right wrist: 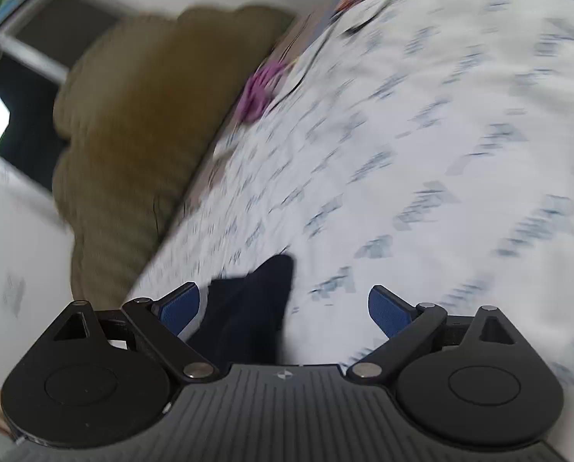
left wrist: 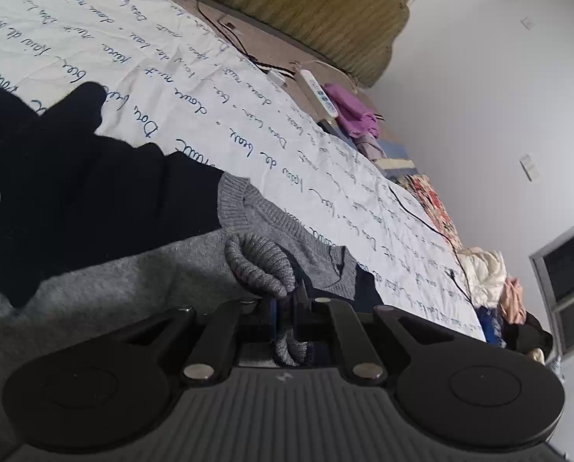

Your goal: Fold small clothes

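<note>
Left wrist view: our left gripper (left wrist: 285,310) has its two black fingers pinched together on one ribbed cuff (left wrist: 260,265) of the grey knitted sweater (left wrist: 133,281), the knit bunched up between the blue pads. That sweater spreads out ahead of and to the left of the gripper, on the white bedsheet printed with blue handwriting (left wrist: 217,88). We count one dark navy garment (left wrist: 67,184) lying across the sweater, further ahead and to the left, one corner of it poking out over the sheet.

Beyond the gripper, toward the far edge of the bed, we count one white power strip (left wrist: 318,92), one crumpled purple cloth (left wrist: 354,109) just beside it, and one olive green ribbed cushion (left wrist: 306,11) behind both. One black cable (left wrist: 429,227) trails across the sheet to the gripper's right.

In the right wrist view (heavily blurred) our right gripper (right wrist: 285,308) stands wide open, its two blue pads well apart and gripping nothing. One dark navy fold of cloth (right wrist: 252,308) lies between the fingers, close to the left one; whether it touches that finger we cannot tell. Ahead of it lies the same sheet, with the olive cushion to the left.
</note>
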A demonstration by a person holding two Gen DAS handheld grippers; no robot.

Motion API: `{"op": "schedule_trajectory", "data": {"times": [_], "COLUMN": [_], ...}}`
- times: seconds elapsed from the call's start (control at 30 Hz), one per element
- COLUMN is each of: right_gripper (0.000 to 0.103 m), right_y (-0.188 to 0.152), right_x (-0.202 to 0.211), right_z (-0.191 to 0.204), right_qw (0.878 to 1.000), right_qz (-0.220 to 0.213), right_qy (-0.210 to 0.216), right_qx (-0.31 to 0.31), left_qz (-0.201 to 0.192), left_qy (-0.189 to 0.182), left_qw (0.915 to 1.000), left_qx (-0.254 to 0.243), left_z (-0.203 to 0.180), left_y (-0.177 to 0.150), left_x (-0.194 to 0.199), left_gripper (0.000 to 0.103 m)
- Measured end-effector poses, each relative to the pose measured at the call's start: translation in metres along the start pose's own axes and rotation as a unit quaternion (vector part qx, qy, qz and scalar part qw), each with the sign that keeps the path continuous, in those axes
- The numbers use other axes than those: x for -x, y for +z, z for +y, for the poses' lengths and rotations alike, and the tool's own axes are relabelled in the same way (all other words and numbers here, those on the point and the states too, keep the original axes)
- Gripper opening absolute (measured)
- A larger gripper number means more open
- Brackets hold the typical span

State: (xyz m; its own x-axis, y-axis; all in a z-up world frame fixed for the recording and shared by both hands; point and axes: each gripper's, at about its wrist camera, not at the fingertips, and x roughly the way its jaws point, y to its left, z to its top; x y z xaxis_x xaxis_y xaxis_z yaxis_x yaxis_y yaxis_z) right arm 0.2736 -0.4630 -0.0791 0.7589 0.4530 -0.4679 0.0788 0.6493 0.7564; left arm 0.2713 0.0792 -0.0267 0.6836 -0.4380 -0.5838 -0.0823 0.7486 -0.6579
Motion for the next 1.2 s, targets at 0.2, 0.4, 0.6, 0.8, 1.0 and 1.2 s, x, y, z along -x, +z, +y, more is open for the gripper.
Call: {"op": "schedule_trajectory", "data": {"times": [0.2, 0.4, 0.6, 0.8, 1.0, 1.2], "right_gripper": [0.09, 0.091, 0.072, 0.012, 0.006, 0.022], "right_y": [0.005, 0.005, -0.004, -0.008, 0.012, 0.009], "right_x": [-0.057, -0.072, -0.087, -0.1, -0.084, -0.081], "right_z": [0.029, 0.036, 0.057, 0.058, 0.027, 0.029], "right_qw": [0.998, 0.997, 0.991, 0.985, 0.994, 0.994], "right_qz": [0.06, 0.074, 0.099, 0.097, 0.064, 0.062], "right_qy": [-0.007, 0.002, -0.01, -0.035, -0.041, -0.042], "right_qx": [0.035, 0.012, 0.086, 0.138, 0.08, 0.08], "left_qz": [-0.011, 0.015, 0.031, 0.034, 0.031, 0.042], "left_qy": [0.007, 0.034, 0.044, 0.05, 0.104, 0.098], "left_qw": [0.9999, 0.9993, 0.9984, 0.9982, 0.992, 0.9932], "left_qx": [-0.004, 0.007, 0.019, 0.003, -0.065, -0.047], "left_z": [0.011, 0.04, 0.06, 0.058, 0.056, 0.075], "left_y": [0.036, 0.046, 0.042, 0.043, 0.043, 0.041], "left_x": [0.018, 0.008, -0.002, 0.005, -0.001, -0.003], "left_gripper": [0.007, 0.007, 0.007, 0.007, 0.007, 0.012]}}
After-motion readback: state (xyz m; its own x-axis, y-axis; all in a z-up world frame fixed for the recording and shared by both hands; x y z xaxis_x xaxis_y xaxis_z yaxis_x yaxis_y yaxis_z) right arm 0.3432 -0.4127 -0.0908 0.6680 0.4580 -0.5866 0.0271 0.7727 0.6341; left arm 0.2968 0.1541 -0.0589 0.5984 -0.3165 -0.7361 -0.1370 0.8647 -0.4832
